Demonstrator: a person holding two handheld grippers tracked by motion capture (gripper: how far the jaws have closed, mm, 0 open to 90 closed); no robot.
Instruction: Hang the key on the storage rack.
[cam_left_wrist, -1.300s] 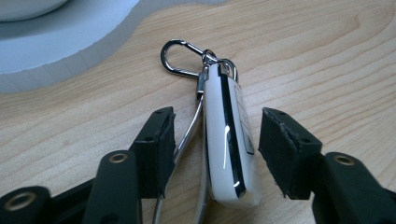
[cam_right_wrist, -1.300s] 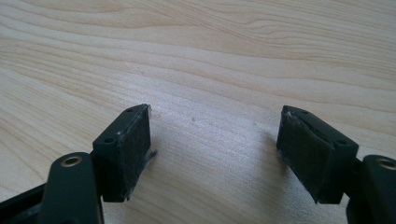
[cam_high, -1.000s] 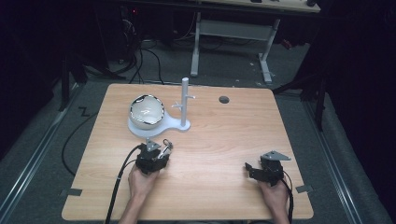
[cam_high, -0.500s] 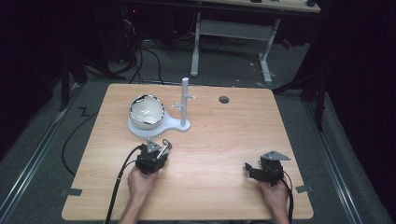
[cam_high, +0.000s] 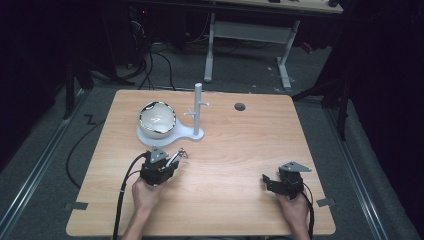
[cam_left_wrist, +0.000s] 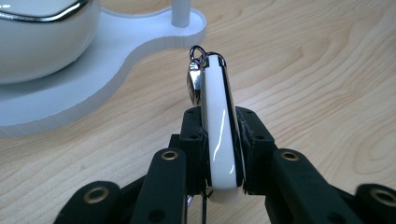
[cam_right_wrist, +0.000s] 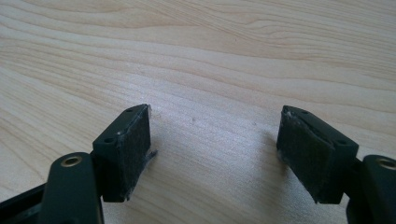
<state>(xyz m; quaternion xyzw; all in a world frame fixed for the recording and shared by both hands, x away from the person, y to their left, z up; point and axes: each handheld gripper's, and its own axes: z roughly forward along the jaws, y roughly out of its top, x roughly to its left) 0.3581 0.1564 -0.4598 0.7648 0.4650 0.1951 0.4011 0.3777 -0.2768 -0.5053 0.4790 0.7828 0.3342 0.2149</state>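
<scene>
- Left gripper (cam_high: 167, 165): jaws clamped on a slim white key fob (cam_left_wrist: 219, 126), held edge-up, with its small metal ring (cam_left_wrist: 196, 52) at the far tip, pointing toward the stand.
- White stand (cam_high: 170, 134) sits just ahead of that gripper on the wooden table (cam_high: 240, 150). A round white, chrome-rimmed object (cam_high: 157, 119) rests on its left lobe; an upright post (cam_high: 198, 107) with short side pegs rises from the right lobe.
- Judgement: likely step is hanging the ring on a peg. Keep the fob steady, approach the post squarely, bring the ring level with a peg before sliding on. Ring is small and swings; go slowly.
- Right gripper (cam_high: 272, 181): jaws wide apart, holding nothing, low over bare wood, well apart from the stand.
</scene>
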